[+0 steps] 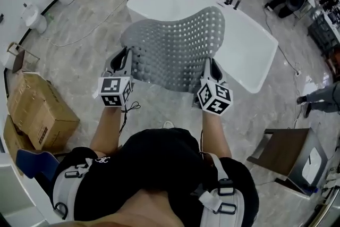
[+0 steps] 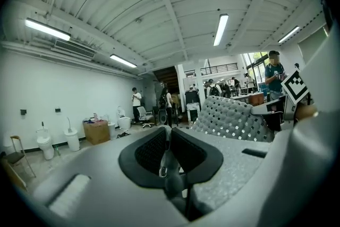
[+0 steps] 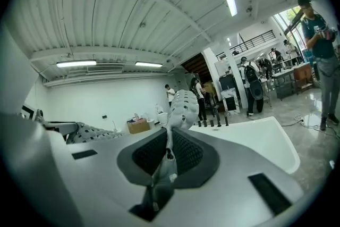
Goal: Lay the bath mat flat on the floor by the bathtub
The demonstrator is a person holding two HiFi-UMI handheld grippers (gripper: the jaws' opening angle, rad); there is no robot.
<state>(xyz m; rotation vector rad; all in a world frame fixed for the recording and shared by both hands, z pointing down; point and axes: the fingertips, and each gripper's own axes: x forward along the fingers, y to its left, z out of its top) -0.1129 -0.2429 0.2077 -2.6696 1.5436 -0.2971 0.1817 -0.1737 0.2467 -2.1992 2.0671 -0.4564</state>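
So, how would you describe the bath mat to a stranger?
Find the big white bathtub on the floor. In front of it, the bath mat is held up at its near edge by the left gripper and the right gripper. It alone is grey and full of small holes.

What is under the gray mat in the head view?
Under the mat lie the white tub and the gray floor. The mat covers part of the tub, so anything there cannot be seen.
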